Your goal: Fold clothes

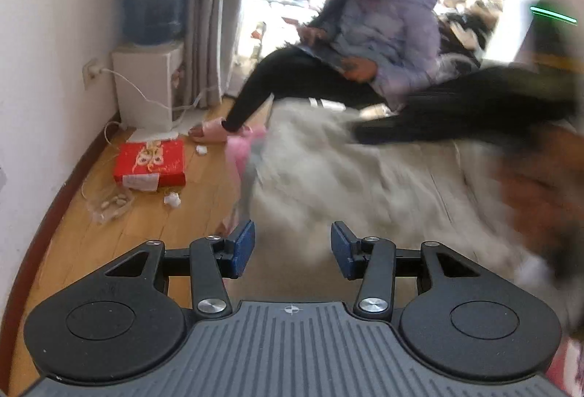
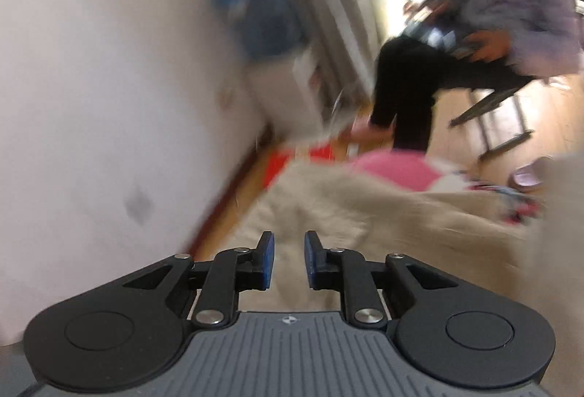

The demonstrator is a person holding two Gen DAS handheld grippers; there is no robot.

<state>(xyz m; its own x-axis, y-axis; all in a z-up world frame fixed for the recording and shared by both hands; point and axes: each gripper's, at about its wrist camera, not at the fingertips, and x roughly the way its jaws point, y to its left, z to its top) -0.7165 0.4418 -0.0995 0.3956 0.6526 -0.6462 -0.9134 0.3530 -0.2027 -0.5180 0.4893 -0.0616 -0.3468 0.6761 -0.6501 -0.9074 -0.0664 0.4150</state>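
Observation:
My left gripper (image 1: 292,245) is open over a rumpled beige cloth (image 1: 365,178), with nothing between its blue pads (image 1: 242,249). A black garment (image 1: 474,105) stretches across the far right of the cloth, smeared by motion. A blurred hand (image 1: 540,185) is at the right edge beside it. In the right wrist view my right gripper (image 2: 289,256) is open with a narrow gap and nothing between its pads. It hangs above the same beige cloth (image 2: 365,214). A pink cloth (image 2: 398,167) lies at the beige cloth's far edge.
A person in a lilac jacket (image 1: 394,28) sits at the far side holding a tablet, one leg stretched to the floor. A water dispenser (image 1: 149,42) stands against the left wall (image 1: 47,31). A red box (image 1: 153,163) and scraps lie on the wooden floor (image 1: 91,236).

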